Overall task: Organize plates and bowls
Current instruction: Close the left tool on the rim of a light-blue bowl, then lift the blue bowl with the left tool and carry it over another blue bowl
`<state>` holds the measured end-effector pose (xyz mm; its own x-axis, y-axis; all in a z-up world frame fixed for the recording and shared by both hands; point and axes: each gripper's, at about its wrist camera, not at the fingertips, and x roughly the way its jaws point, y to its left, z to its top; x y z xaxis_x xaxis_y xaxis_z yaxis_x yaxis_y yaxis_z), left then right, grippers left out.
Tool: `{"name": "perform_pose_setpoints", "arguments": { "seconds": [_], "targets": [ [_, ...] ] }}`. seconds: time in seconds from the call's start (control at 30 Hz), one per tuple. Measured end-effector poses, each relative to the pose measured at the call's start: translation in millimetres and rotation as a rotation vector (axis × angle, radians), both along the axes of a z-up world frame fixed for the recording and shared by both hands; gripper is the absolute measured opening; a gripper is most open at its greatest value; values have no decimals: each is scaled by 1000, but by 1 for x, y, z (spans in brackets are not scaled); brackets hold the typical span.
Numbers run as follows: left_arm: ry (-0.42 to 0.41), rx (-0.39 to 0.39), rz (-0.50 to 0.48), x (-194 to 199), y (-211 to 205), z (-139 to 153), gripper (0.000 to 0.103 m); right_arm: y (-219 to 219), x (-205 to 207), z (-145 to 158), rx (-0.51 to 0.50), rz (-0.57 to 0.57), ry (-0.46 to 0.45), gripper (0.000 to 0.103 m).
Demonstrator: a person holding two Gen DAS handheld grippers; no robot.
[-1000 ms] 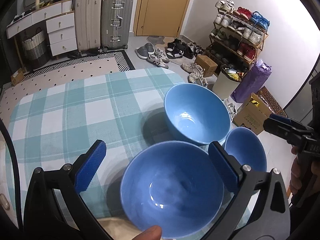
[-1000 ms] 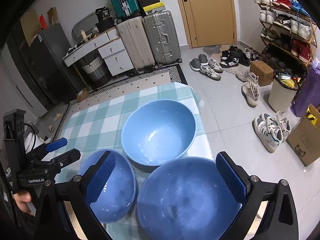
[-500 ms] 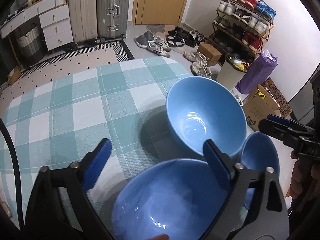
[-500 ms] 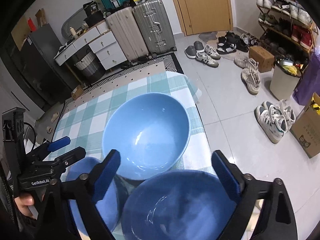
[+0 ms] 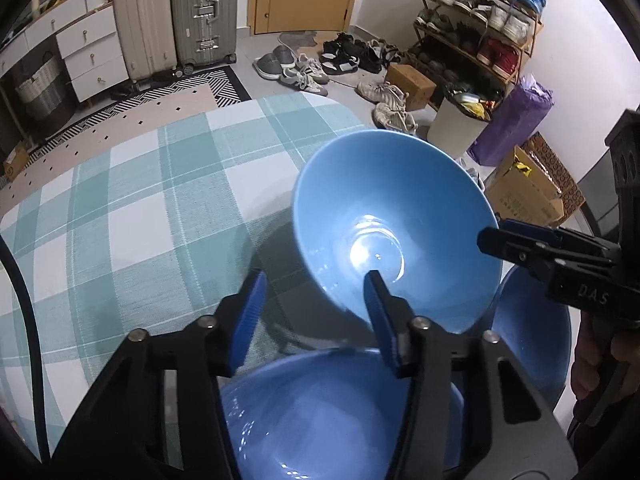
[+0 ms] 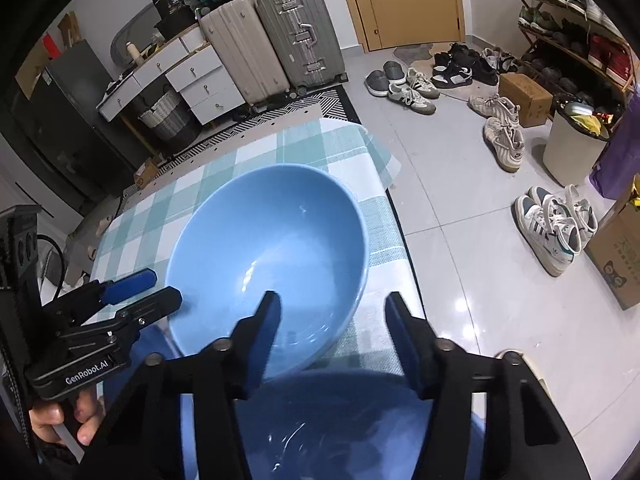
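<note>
Three blue bowls stand on a teal checked tablecloth [image 5: 120,216]. The large far bowl [image 5: 392,232] sits near the table's right edge and also shows in the right wrist view [image 6: 272,256]. My left gripper [image 5: 316,312] is open, its jaws astride that bowl's near-left rim, above a second bowl [image 5: 328,420]. My right gripper [image 6: 332,332] is open, its jaws astride the large bowl's near-right rim, above a third bowl [image 6: 360,432]. That third bowl [image 5: 532,344] is partly hidden in the left wrist view.
The tablecloth [image 6: 256,156] ends close to the right of the bowls. Beyond it is tiled floor with shoes [image 6: 556,224], a white bin [image 5: 460,128], a cardboard box [image 5: 528,196], a shoe rack [image 5: 480,20] and suitcases [image 5: 200,12].
Both grippers moved forward past their near bowls to the large far bowl, and their jaws narrowed a good deal. The bowls stayed where they were.
</note>
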<state>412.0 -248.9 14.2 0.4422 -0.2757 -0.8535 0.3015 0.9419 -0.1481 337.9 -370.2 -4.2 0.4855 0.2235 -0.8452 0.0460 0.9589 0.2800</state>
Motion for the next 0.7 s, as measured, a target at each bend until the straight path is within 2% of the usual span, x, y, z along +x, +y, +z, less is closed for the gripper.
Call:
{"name": "perform_pose_setpoints", "arguments": {
  "seconds": [0.07, 0.13, 0.23, 0.5, 0.7],
  "targets": [
    [-2, 18, -9, 1, -6, -3, 34, -2, 1, -3, 14, -1, 3, 48],
    [-1, 19, -18, 0, -9, -4, 28, -3, 2, -4, -2, -6, 5, 38],
    [-3, 23, -23, 2, -11, -7, 22, -4, 2, -6, -1, -3, 6, 31],
    [-13, 14, -18, 3, -10, -6, 20, 1, 1, -10, -18, 20, -5, 16],
    [-18, 16, -15, 4, -8, -6, 19, 3, 0, -9, -29, 19, -7, 16]
  ]
}}
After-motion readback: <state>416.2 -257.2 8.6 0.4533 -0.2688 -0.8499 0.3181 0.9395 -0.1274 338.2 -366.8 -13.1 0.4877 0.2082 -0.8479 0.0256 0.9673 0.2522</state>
